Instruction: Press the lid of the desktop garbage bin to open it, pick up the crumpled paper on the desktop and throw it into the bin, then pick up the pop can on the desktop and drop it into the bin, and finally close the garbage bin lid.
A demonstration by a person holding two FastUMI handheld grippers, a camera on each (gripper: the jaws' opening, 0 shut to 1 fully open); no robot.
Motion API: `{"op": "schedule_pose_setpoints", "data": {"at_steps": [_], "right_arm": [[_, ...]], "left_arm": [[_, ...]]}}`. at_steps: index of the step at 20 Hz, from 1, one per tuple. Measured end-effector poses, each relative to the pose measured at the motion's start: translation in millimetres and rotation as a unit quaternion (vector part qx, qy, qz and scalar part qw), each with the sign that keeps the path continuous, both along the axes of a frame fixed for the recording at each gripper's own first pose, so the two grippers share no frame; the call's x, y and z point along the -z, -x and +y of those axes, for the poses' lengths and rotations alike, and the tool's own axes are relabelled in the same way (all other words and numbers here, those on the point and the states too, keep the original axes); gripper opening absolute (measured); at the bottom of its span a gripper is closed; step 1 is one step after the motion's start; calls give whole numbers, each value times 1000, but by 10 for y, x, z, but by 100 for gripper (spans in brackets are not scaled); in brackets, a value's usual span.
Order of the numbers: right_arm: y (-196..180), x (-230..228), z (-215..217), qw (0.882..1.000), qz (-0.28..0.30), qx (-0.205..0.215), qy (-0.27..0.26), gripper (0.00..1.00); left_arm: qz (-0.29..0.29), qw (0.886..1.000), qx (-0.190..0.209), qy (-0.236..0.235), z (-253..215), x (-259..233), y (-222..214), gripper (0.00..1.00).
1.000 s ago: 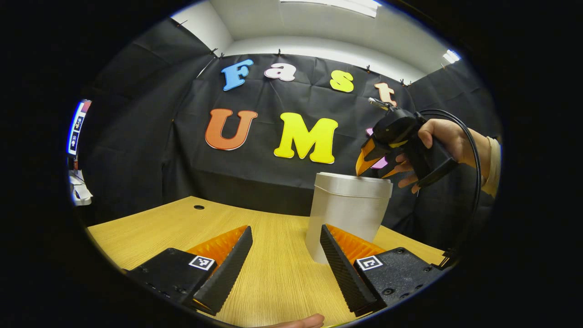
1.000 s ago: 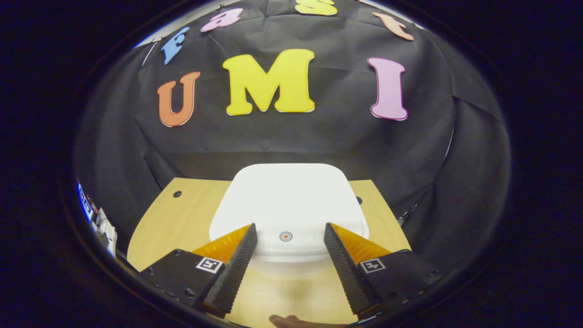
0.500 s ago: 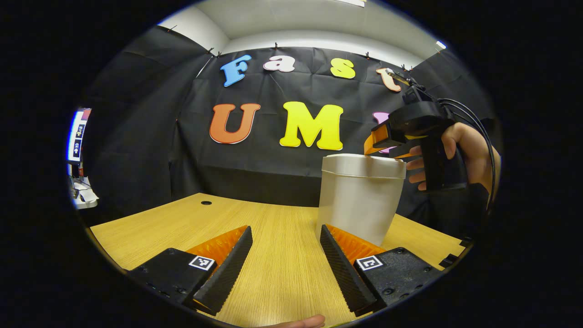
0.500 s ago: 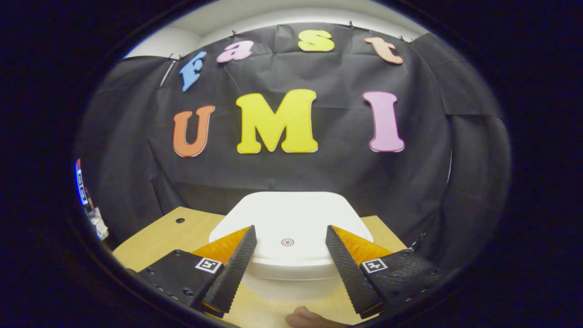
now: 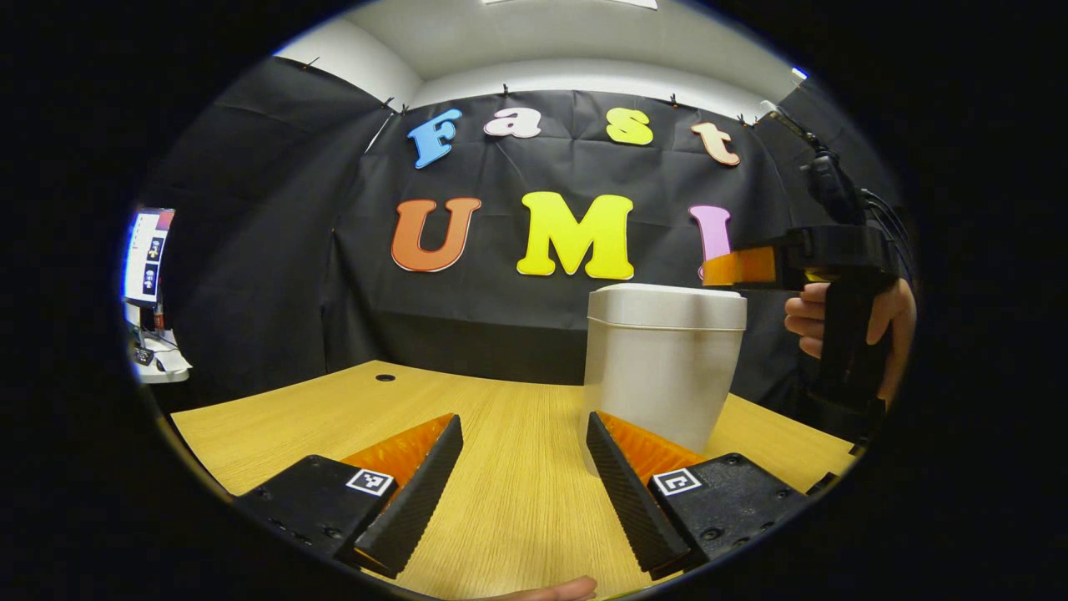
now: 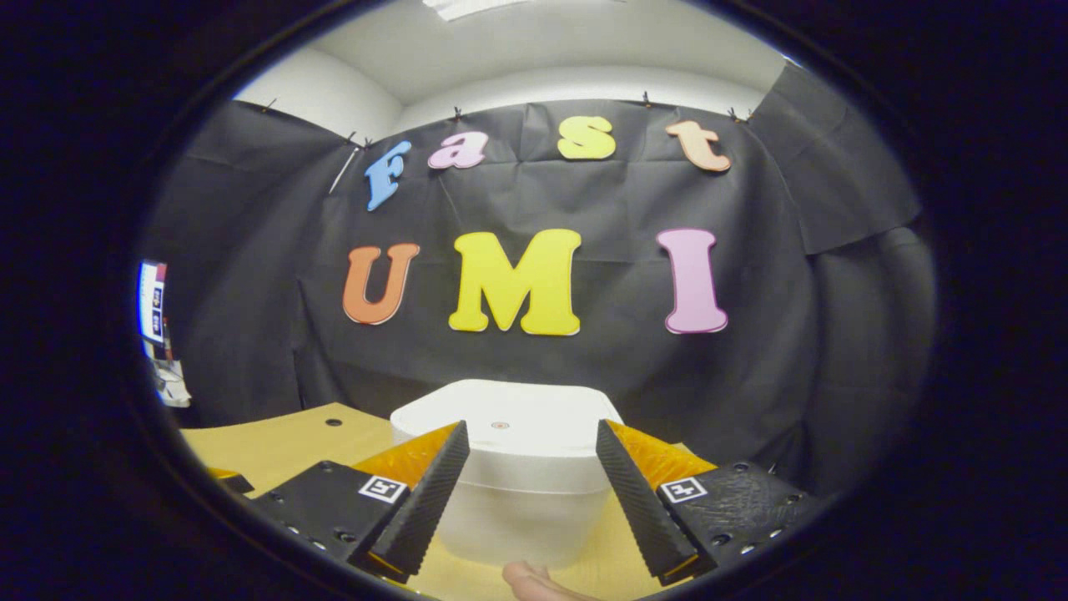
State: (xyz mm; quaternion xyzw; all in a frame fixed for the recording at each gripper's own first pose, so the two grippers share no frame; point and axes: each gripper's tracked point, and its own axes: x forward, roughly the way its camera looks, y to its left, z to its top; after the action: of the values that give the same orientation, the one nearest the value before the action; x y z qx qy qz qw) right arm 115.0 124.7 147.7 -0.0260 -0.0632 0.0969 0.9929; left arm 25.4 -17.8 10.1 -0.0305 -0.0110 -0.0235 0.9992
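White bin (image 5: 659,367) standing on the counter (image 5: 334,417), lid (image 6: 501,421) shut. Left gripper (image 5: 521,467) low over the counter, fingers spread. Right gripper (image 6: 530,476) near the lid, fingers spread, holding nothing.

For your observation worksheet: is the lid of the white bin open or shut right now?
Shut. In the left gripper view the lid sits flat and level on the bin, with no gap showing along its edge.

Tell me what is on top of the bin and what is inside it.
The white lid sits closed on the bin, with a small round mark near its middle. The right hand-held gripper hovers level with the rim. The lid covers the inside, so its contents cannot be seen.
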Motion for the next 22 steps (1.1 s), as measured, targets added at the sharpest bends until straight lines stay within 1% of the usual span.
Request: {"op": "schedule_pose_setpoints", "data": {"at_steps": [2,5,6,7,8,11,13,15,19,22], "right_arm": [[231,-29,-105,1000,-20,-3,10,94],[596,47,-236,999,-26,-13,16,94],[698,112,-271,999,-22,-15,21,96],[792,171,-313,999,-20,-13,31,94],[878,233,-381,999,-17,-7,40,94],[1146,455,-515,999,-6,2,51,95],[1287,597,-562,999,7,-1,51,95],[1398,680,-648,999,16,1,45,95],[1553,707,-803,1000,18,13,23,95],[1652,784,-780,999,31,-8,-2,95]], "left_arm": [[-2,1000,-7,-3,18,-45,37,96],[-12,1000,-6,8,-13,-134,98,97],[-13,1000,-4,13,-41,-151,123,97],[-15,1000,-3,17,-70,-172,148,97],[-16,1000,-2,17,-87,-193,177,97],[-24,1000,-6,-1,-141,-258,307,96],[-25,1000,-11,-6,-159,-281,384,96],[-22,1000,-5,-6,-228,-306,468,96],[-31,999,-11,-5,-197,-439,611,96],[-29,999,-18,-19,-174,-447,651,96]]}}
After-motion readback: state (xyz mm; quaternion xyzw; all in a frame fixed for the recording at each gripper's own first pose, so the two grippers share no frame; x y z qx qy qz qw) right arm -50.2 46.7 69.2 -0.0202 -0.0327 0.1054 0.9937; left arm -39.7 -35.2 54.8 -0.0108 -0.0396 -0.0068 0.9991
